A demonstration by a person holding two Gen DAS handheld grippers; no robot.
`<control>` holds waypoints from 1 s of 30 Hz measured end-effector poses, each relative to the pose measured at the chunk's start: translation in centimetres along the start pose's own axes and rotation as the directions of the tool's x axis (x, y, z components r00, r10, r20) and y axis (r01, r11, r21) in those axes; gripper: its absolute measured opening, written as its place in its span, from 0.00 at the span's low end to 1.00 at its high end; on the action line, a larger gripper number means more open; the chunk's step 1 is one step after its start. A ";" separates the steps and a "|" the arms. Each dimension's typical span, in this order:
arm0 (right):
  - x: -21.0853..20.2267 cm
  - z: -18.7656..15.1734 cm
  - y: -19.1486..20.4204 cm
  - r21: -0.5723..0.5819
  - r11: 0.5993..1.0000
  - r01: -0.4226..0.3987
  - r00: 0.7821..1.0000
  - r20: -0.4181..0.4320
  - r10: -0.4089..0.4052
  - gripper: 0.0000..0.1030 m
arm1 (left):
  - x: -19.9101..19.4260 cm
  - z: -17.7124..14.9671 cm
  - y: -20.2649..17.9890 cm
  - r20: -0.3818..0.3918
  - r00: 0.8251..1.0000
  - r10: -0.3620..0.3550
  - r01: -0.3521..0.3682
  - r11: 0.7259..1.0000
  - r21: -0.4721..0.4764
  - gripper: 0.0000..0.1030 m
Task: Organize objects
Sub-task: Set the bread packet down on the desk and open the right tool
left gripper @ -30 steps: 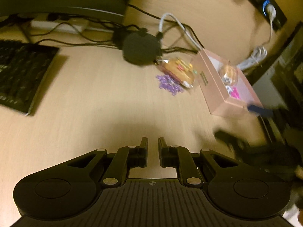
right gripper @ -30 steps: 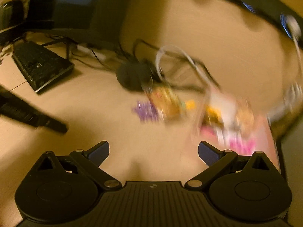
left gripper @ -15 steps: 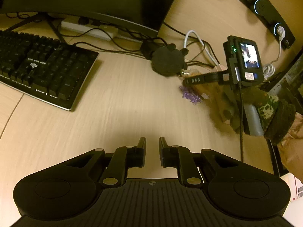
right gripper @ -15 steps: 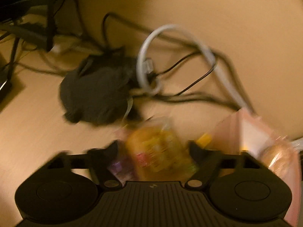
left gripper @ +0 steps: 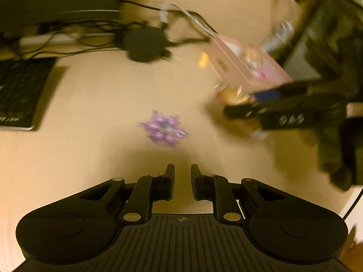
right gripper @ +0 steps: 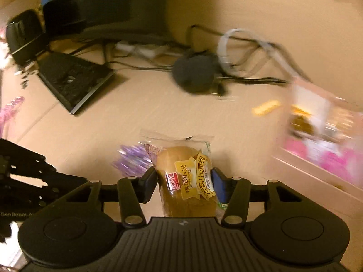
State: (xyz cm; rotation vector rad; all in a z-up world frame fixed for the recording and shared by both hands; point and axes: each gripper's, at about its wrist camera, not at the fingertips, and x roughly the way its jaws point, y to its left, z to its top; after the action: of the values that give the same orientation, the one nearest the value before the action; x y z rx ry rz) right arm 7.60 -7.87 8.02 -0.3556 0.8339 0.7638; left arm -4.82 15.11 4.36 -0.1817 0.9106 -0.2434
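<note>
Closing on a wrapped bread roll (right gripper: pixel 185 176), the right hand-held gripper (right gripper: pixel 185 181) pinches it; the left hand-held gripper (left gripper: pixel 182 176) stays pressed together, empty, above the worktop (left gripper: pixel 90 104) near purple beads (left gripper: pixel 164 130).

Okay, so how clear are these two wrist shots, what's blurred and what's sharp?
Left wrist view: everything beyond the left gripper is motion-smeared, including the purple cluster and pink box; dim yellow light. Right wrist view: the wrapped bread between the closing right gripper is sharp, the background smeared.
</note>
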 end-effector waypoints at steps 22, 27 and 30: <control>-8.0 -10.9 -9.4 0.316 0.932 0.177 0.978 0.051 -0.203 0.77 | 7.7 3.4 -10.1 -0.055 0.960 -0.274 0.257 0.944 -0.209 0.17; -7.0 -12.5 -10.3 0.314 0.930 0.191 0.978 0.018 -0.207 0.48 | 8.9 4.4 -12.3 -0.038 0.980 -0.198 0.185 0.959 -0.216 0.17; -5.8 -12.4 -10.2 0.329 0.932 0.155 0.985 0.016 -0.169 0.46 | 8.1 4.6 -12.3 -0.013 0.989 -0.146 0.142 0.976 -0.167 0.18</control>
State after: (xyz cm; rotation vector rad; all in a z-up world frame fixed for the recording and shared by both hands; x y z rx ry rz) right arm 5.99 -24.52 4.57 -0.1079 0.8622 0.4664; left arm 2.01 1.25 4.17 -0.4003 0.9446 -0.3048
